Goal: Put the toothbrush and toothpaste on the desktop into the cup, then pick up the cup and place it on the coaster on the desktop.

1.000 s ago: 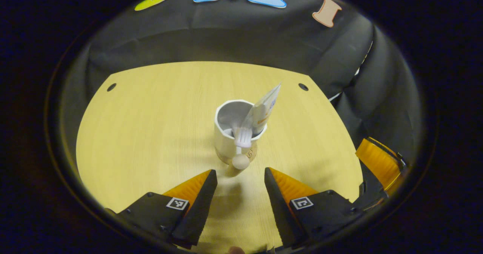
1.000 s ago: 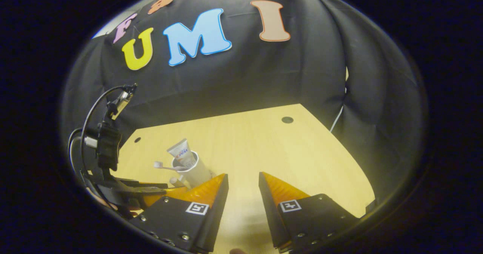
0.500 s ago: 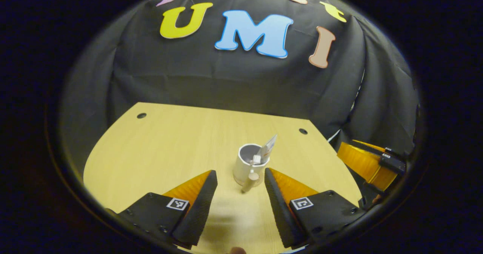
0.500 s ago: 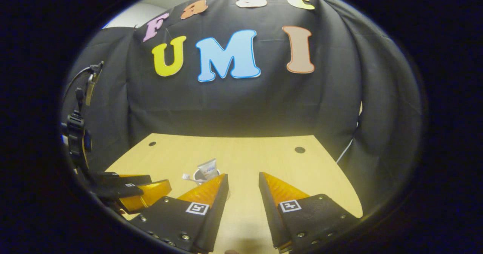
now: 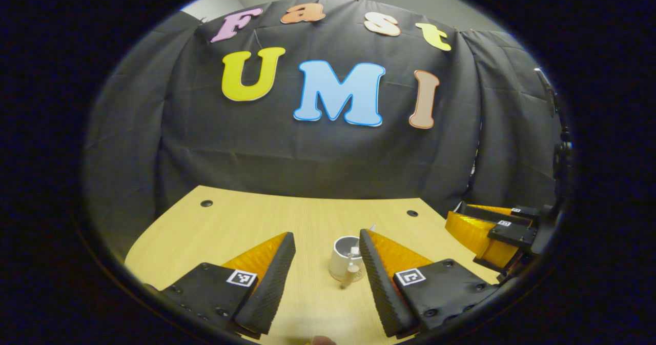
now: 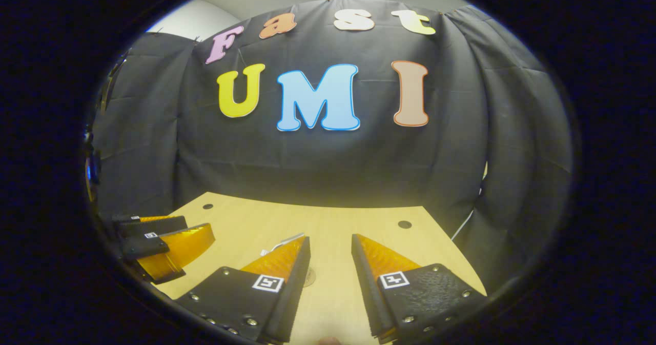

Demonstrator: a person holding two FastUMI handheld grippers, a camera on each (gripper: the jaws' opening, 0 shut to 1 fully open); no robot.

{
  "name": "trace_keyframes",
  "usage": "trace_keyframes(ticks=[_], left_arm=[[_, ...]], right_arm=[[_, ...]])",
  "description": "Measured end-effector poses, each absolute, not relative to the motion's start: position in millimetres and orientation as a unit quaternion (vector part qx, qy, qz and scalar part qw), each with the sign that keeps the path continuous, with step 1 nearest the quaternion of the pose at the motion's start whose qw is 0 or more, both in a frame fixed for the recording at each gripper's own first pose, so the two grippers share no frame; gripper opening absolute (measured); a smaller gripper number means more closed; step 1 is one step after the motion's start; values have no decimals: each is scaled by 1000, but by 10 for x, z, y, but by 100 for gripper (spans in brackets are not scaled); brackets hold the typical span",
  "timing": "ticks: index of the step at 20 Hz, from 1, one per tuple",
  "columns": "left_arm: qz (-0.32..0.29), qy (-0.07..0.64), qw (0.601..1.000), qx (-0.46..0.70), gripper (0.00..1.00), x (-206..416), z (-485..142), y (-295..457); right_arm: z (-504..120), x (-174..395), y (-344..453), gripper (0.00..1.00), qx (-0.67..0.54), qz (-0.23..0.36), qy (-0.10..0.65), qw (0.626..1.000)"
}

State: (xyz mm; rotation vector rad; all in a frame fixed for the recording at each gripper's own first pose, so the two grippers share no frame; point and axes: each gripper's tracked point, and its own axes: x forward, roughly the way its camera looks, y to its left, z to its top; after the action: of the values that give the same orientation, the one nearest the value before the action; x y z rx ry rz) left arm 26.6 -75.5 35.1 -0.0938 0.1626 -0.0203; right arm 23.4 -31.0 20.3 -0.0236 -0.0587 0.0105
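Cup with brush and paste stands on the coaster.
Left gripper [image 5: 327, 255] and right gripper [image 6: 330, 257], jaws apart and empty, hang back from the cup [image 5: 342, 259] mid-desk [image 5: 246, 222].

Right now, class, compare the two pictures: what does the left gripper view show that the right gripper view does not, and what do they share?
Left gripper view: the white cup stands on the table, seen between the open left gripper fingers, with the toothbrush leaning out. Right gripper view: a white tip, apparently the toothbrush's, peeks over a finger of the open right gripper. Shared: the wooden table, its holes and the black cloth wall.
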Motion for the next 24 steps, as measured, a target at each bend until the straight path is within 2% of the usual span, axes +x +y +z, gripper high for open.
trace_keyframes(ticks=[2,3,4,5,7,8,9,10,12,15,16,17,18,19,20,24], left_arm=[[-11,72,996,-42,80,261,385,-723],[-12,70,997,-40,83,255,399,-713],[-12,68,997,-39,80,249,418,-702],[-12,66,997,-37,80,236,425,-687],[-11,61,997,-34,80,219,439,-649],[-11,59,998,-34,83,208,442,-629],[-11,58,998,-34,83,198,441,-618],[-11,55,998,-35,83,195,439,-614],[-12,51,998,-34,83,195,515,-643],[-13,42,999,-32,80,209,565,-618],[-13,38,999,-33,86,206,584,-610],[-12,35,999,-35,86,201,602,-598],[-11,30,999,-36,83,195,625,-597],[-9,26,999,-38,86,203,648,-582],[-9,23,999,-38,82,207,664,-570],[-3,19,999,-32,83,212,713,-526]], right_arm=[[204,201,-325,53,-14,-1,-30,999],[205,183,-320,53,-15,-2,-33,999],[221,181,-326,58,-15,-6,-37,999],[241,170,-331,58,-14,-8,-42,999],[283,156,-322,49,-10,-8,-52,999],[298,152,-313,58,-7,-8,-55,998],[313,155,-345,53,-7,-16,-58,998],[335,137,-361,53,-12,-20,-62,998],[360,126,-363,77,-26,-26,-68,997],[365,87,-327,78,-30,-23,-71,997],[378,81,-317,78,-30,-23,-70,997],[381,75,-321,75,-27,-22,-70,997],[409,73,-324,78,-25,-22,-72,997],[430,60,-337,78,-24,-23,-75,997],[448,55,-338,78,-24,-24,-77,996],[518,33,-319,78,-23,-26,-85,996]])
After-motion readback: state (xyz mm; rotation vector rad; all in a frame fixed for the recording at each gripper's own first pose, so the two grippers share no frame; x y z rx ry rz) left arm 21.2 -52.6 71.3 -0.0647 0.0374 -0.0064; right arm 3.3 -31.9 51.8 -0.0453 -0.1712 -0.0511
